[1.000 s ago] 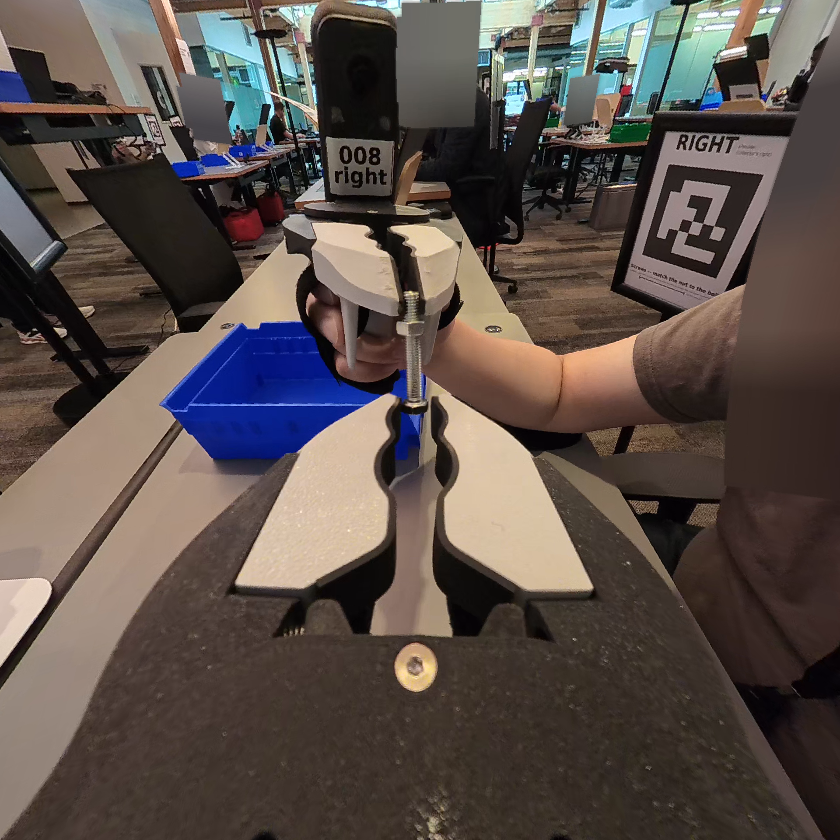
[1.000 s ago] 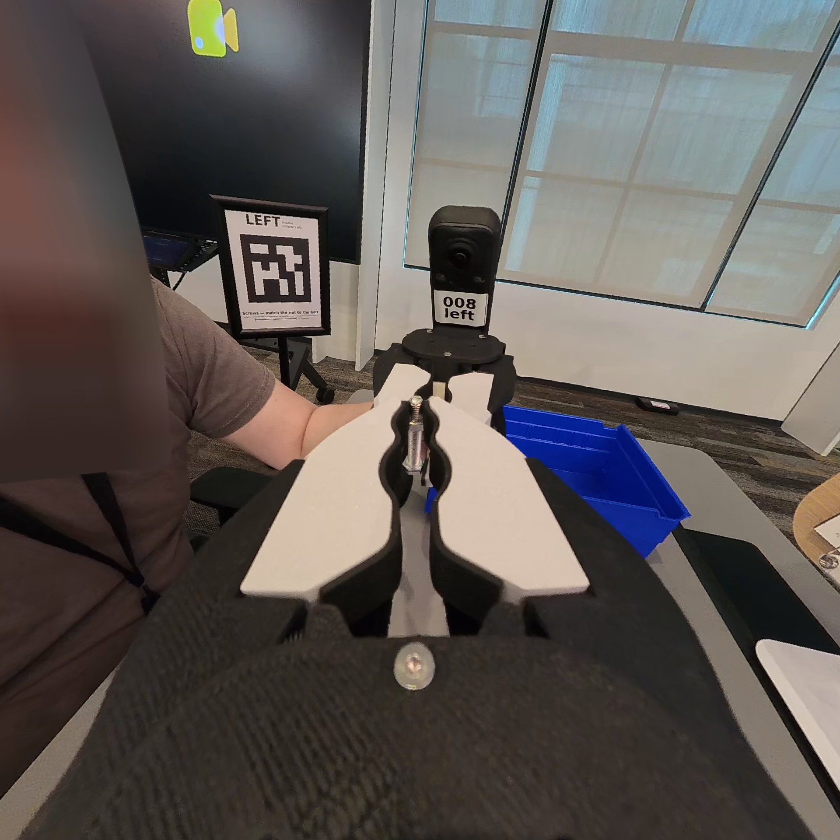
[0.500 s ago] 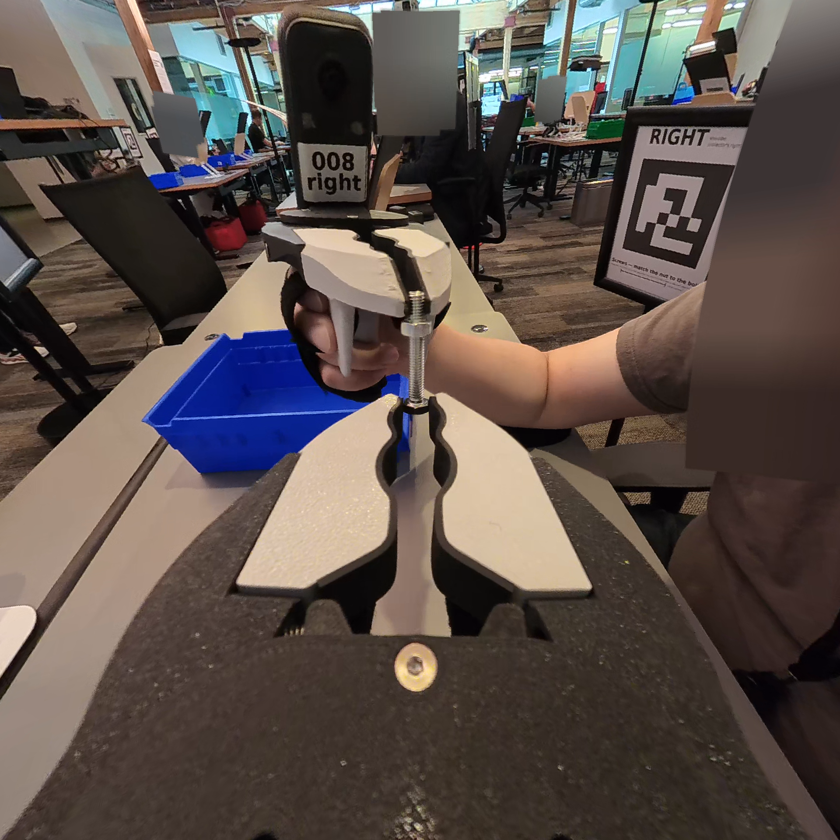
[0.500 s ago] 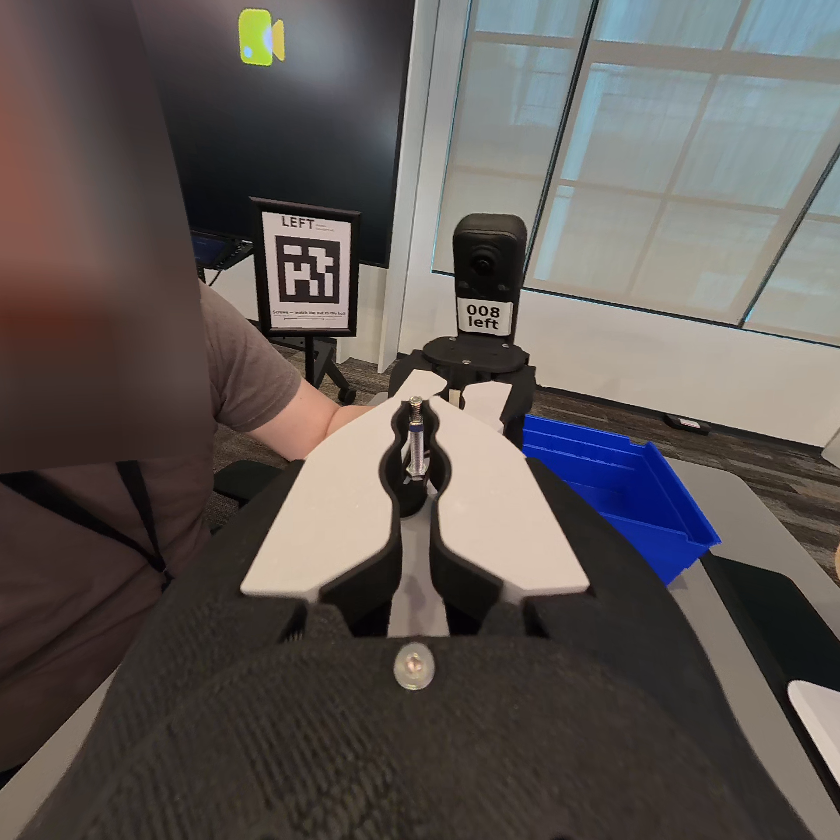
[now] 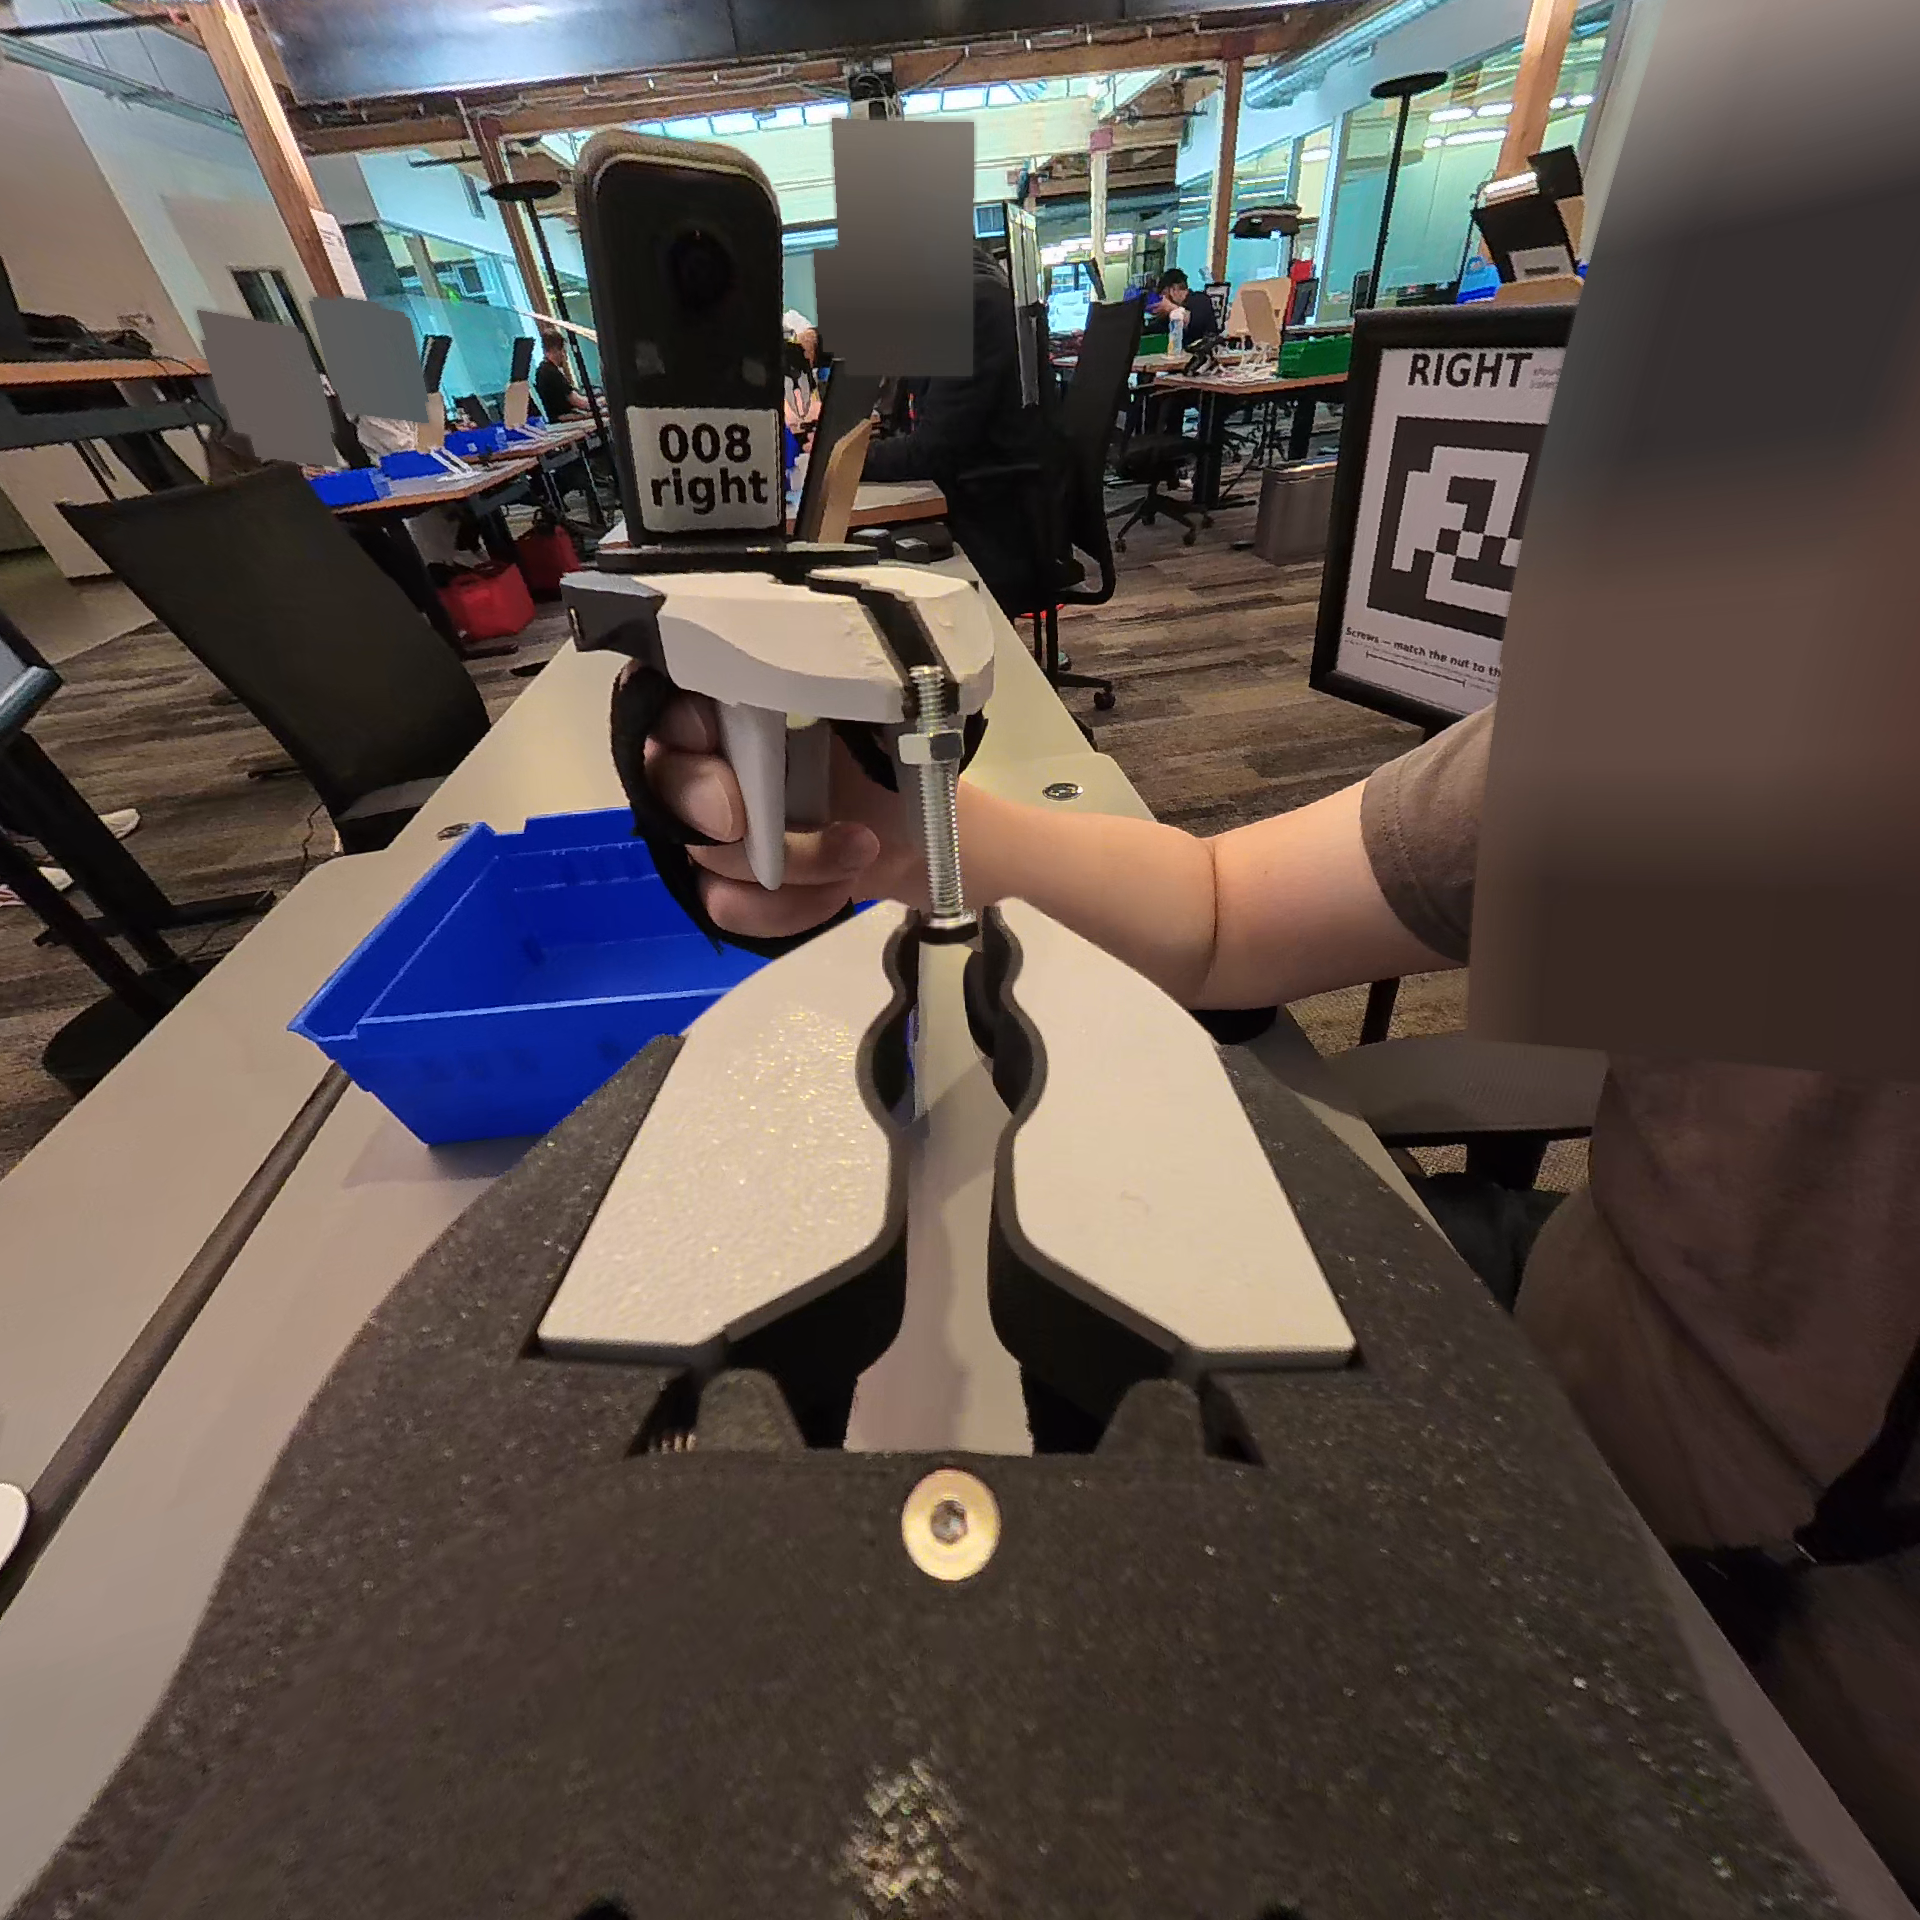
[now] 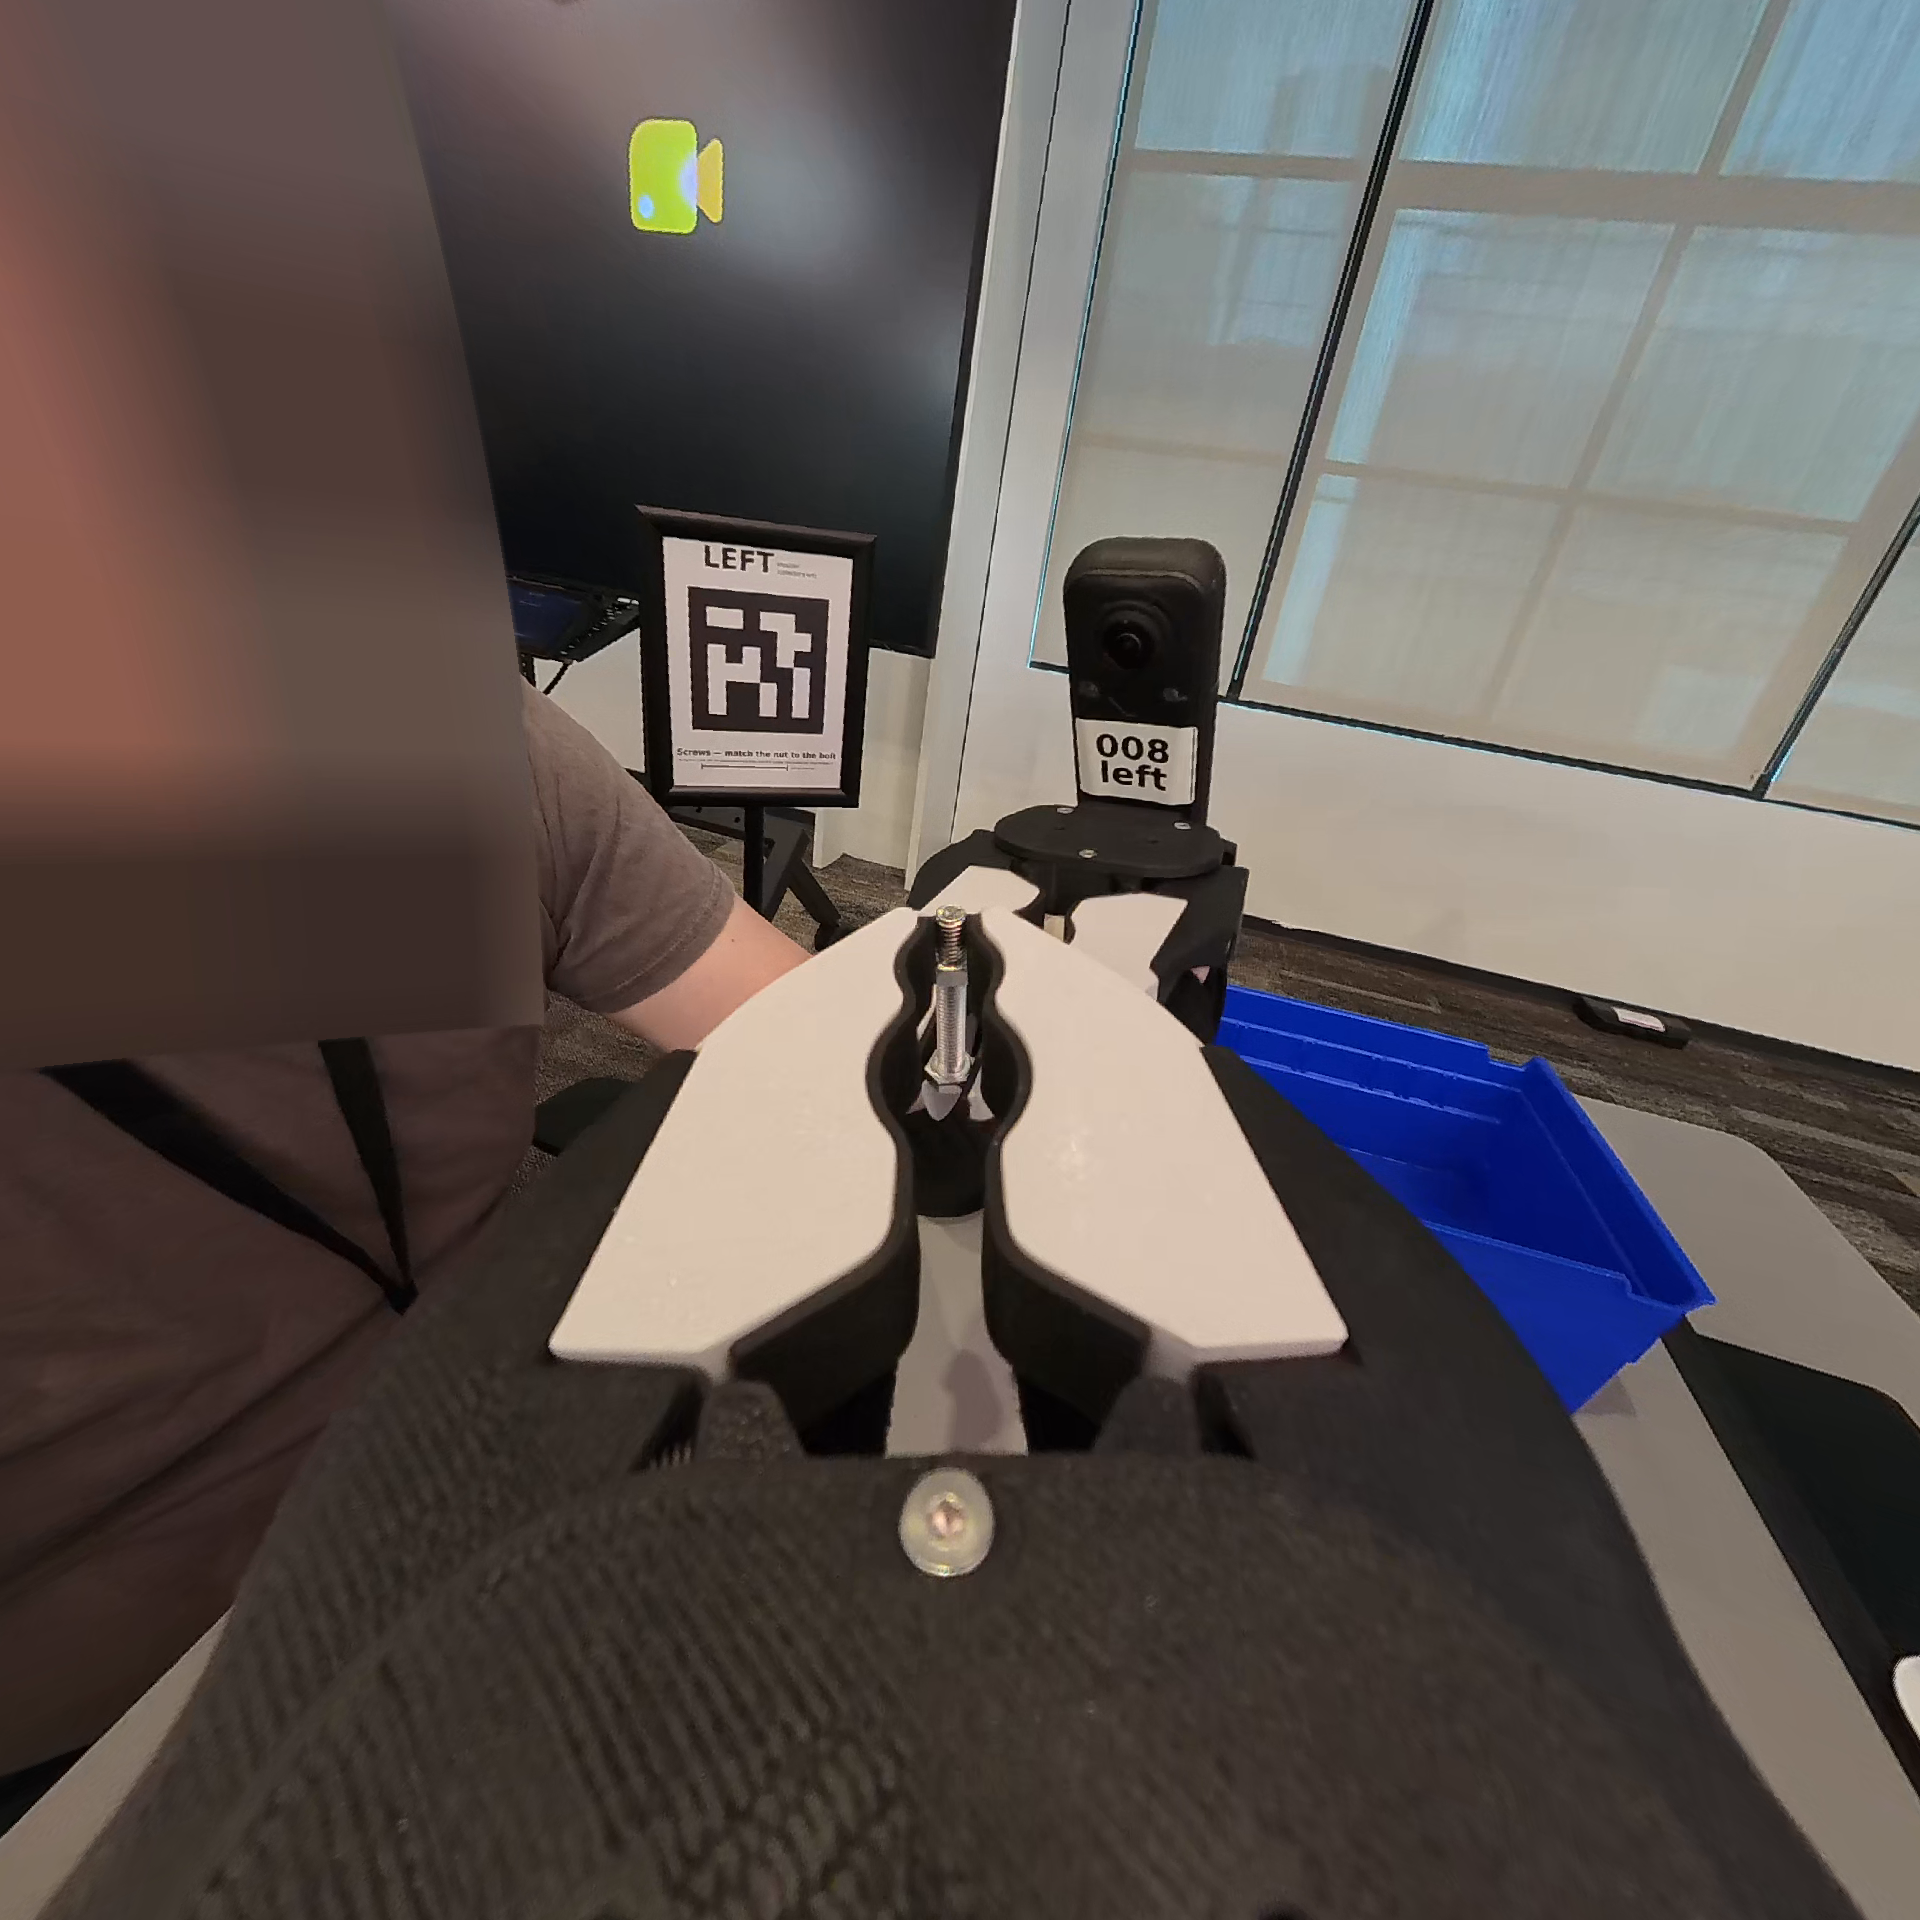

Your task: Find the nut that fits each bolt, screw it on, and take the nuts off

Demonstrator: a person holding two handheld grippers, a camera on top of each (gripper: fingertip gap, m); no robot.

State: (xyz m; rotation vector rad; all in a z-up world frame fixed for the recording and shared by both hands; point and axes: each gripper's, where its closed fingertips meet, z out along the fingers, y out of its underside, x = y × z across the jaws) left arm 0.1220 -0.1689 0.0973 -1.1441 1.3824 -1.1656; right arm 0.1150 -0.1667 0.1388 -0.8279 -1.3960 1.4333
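Note:
A silver bolt (image 5: 940,831) stands upright in the air between my two grippers. My left gripper (image 5: 940,935) is shut on its head end at the bottom. My right gripper (image 5: 925,686) faces it from above, held by a hand, and is shut around the threaded top. A hex nut (image 5: 932,746) sits there just under the white finger plates, between the black pads. In the right wrist view the bolt (image 6: 948,1013) runs down through the gap of my right gripper (image 6: 948,920), with the nut (image 6: 949,975) near the tip.
An empty blue bin (image 5: 520,997) sits on the grey table (image 5: 156,1195), left of the grippers; it also shows in the right wrist view (image 6: 1507,1247). Framed marker signs (image 5: 1444,499) (image 6: 755,665) stand on either side. The person's forearm (image 5: 1143,894) crosses on the right. Less than 4 cm separates the two grippers' tips.
The right gripper has swung round the bolt's axis while staying shut at the nut. The left gripper has kept its hold on the head end. The bolt now stands straighter.

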